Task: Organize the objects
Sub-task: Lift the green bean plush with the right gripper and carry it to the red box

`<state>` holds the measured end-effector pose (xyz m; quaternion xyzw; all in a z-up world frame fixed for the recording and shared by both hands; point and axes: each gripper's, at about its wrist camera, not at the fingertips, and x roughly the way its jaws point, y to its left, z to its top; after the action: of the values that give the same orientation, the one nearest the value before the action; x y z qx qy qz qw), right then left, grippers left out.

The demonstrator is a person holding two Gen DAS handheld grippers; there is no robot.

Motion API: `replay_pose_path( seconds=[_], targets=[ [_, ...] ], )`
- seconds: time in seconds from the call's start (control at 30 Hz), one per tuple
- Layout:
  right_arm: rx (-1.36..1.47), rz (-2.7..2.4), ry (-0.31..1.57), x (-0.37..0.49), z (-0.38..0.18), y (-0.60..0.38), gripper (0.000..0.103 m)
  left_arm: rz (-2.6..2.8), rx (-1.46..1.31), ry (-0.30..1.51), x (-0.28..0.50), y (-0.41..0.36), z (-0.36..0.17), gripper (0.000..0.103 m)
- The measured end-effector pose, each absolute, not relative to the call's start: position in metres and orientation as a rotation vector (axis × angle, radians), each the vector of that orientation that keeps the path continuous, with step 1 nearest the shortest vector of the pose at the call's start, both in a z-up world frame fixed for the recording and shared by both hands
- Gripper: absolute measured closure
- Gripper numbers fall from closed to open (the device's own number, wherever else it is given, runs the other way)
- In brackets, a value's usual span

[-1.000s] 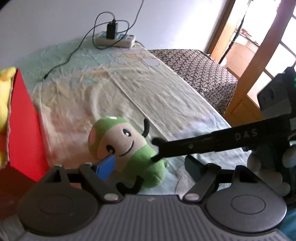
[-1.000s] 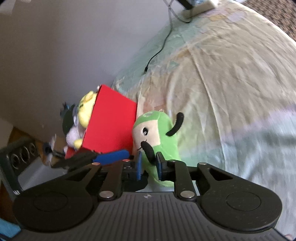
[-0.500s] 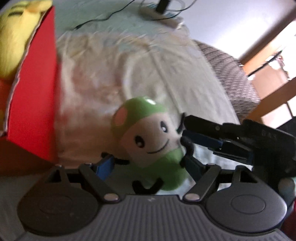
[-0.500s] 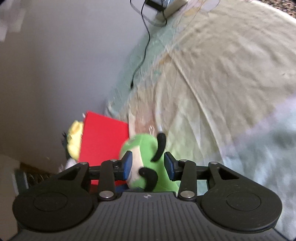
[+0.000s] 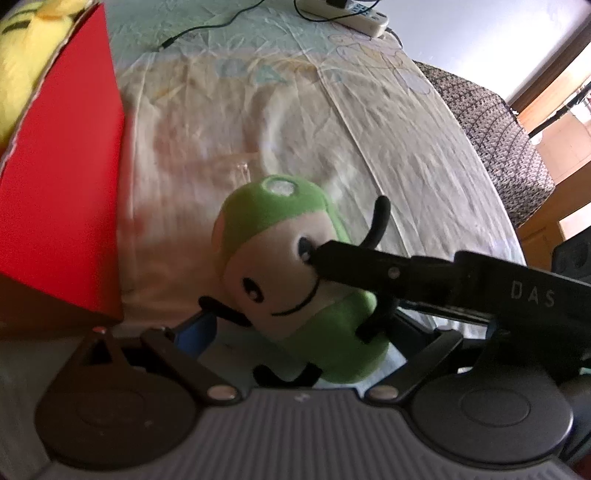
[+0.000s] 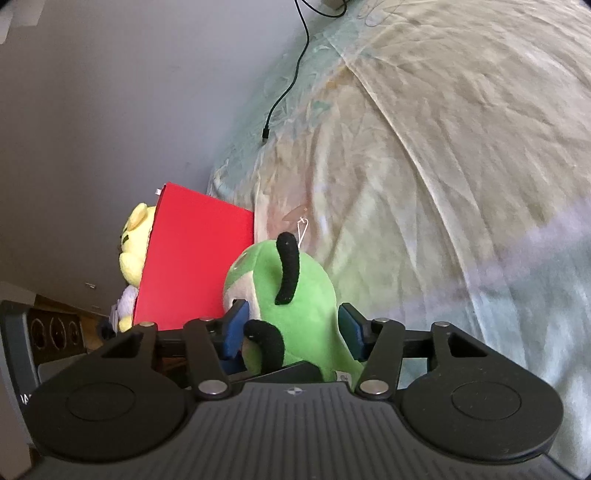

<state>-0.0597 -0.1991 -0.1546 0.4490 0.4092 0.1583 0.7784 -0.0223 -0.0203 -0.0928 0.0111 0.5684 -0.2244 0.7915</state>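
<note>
- The left wrist view is showing the face of the green plush toy [image 5: 295, 280], a white power strip [image 5: 354, 16] at the far end of the bed [image 5: 388, 122], and the right gripper [image 5: 328, 258] reaching in from the right; the right wrist view is showing the toy's back and one black arm instead, with a grey wall behind.
- Both views are showing the red box [image 6: 192, 266] just beside the toy, with a yellow plush [image 6: 135, 240] sitting in it.
- The toy is resting on the bed sheet.
- The left gripper [image 5: 295, 336] is standing wide, its jaws having just been opening, with the toy between them and not clamped.
- The right gripper is about half open, jaws likewise just opening; its blue pads [image 6: 349, 325] are flanking the toy's body without squeezing it.
- The left gripper is pointing steeply down; the right is tilting down gently.
</note>
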Motion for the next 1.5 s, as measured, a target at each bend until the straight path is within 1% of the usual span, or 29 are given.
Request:
replay_pose_path(
  seconds=[0.13,0.2,0.3,0.37,1.2,1.5],
  targets=[
    [0.963,0.351,0.881,-0.063,-0.154,-0.200,0.051,-0.470,0.044,1.228,-0.024,-0.025,-0.095,0.006],
    [0.954,0.358,0.883,-0.062,-0.154,-0.198,0.051,-0.473,0.051,1.230,-0.026,-0.027,-0.096,0.011],
    [0.953,0.362,0.885,-0.061,-0.154,-0.197,0.051,-0.478,0.056,1.231,-0.028,-0.028,-0.095,0.015],
    [0.954,0.366,0.888,-0.060,-0.154,-0.195,0.051,-0.477,0.060,1.227,-0.029,-0.029,-0.094,0.016],
    [0.873,0.399,0.918,-0.061,-0.148,-0.190,0.052,-0.427,0.126,1.219,-0.036,-0.044,-0.096,0.021],
    [0.861,0.388,0.908,-0.074,-0.139,-0.191,0.053,-0.451,0.156,1.204,-0.041,-0.053,-0.095,0.023]
  ],
)
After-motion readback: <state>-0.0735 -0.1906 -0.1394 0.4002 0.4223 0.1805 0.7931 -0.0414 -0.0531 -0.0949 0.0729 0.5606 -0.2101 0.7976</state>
